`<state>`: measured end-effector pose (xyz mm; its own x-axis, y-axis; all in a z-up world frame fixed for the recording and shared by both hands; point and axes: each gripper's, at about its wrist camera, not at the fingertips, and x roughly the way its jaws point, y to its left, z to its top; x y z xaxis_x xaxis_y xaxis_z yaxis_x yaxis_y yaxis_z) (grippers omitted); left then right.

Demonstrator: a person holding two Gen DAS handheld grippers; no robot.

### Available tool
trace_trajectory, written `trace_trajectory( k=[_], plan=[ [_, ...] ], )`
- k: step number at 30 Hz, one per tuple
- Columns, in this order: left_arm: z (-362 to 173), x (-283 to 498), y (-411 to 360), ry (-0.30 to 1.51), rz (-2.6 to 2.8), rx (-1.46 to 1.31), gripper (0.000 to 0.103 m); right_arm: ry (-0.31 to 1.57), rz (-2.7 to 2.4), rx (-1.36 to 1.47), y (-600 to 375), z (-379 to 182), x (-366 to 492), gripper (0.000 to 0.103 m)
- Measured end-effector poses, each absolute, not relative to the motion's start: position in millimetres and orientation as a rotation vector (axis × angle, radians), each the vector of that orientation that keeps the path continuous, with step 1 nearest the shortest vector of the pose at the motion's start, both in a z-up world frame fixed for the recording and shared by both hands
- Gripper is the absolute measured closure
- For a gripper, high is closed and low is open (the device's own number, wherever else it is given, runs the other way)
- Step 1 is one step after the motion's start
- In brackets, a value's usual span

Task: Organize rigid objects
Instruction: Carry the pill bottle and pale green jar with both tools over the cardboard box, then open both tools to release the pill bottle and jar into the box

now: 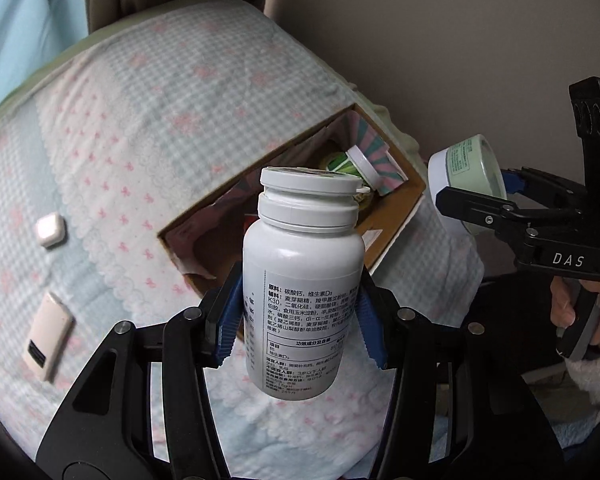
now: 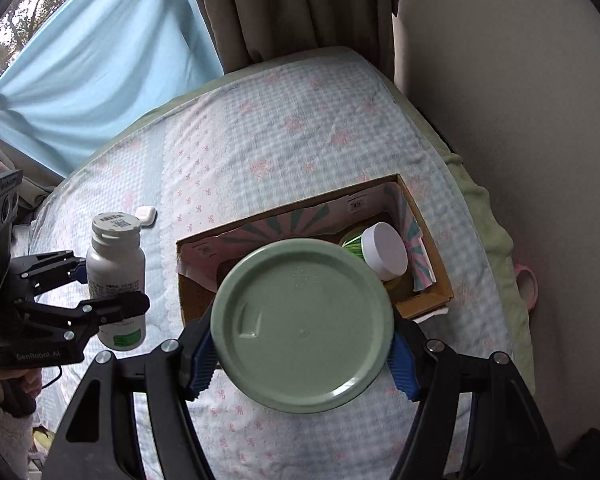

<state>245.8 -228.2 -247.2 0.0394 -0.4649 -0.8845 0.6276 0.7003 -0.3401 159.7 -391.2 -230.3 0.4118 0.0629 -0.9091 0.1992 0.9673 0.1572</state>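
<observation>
My left gripper [image 1: 300, 320] is shut on a white pill bottle [image 1: 302, 280] with a printed label, held upright above the bed near the cardboard box [image 1: 396, 224]. My right gripper [image 2: 302, 344] is shut on a round jar with a pale green lid [image 2: 302, 326], held over the near side of the box [image 2: 428, 300]. The jar [image 1: 466, 176] and right gripper [image 1: 496, 196] show at the right of the left wrist view. The bottle [image 2: 116, 264] and left gripper [image 2: 100, 288] show at the left of the right wrist view. Inside the box lies a green-labelled jar with a white cap [image 2: 384, 252].
The bed has a pale checked cover with pink bows [image 2: 260, 140]. A small white earbud case [image 1: 50, 230] and a beige flat device [image 1: 46, 336] lie on it to the left. Curtains [image 2: 100, 60] hang behind the bed; a wall is on the right.
</observation>
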Motion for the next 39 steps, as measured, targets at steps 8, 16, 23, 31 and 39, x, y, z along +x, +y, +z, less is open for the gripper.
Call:
trace_trajectory(
  k=[8, 16, 23, 31, 39],
  plan=[
    [-303, 243, -245, 1.373, -0.665, -0.011, 0.056, 1.214, 0.001, 0.234, -409, -280, 211, 0.037],
    [-341, 241, -246, 1.428, -0.531, -0.054, 0.056, 1.279, 0.056, 0.213, -403, -324, 241, 0.037],
    [-355, 239, -252, 1.454, -0.498, -0.045, 0.056, 1.322, 0.096, 0.208, -397, -344, 254, 0.037],
    [-338, 227, -253, 1.392, -0.460, 0.032, 0.000, 1.243, 0.100, 0.228, -400, -320, 264, 0.000],
    [-326, 219, -236, 1.372, -0.430, 0.049, 0.000, 1.186, 0.093, 0.253, -404, -298, 254, 0.000]
  ],
)
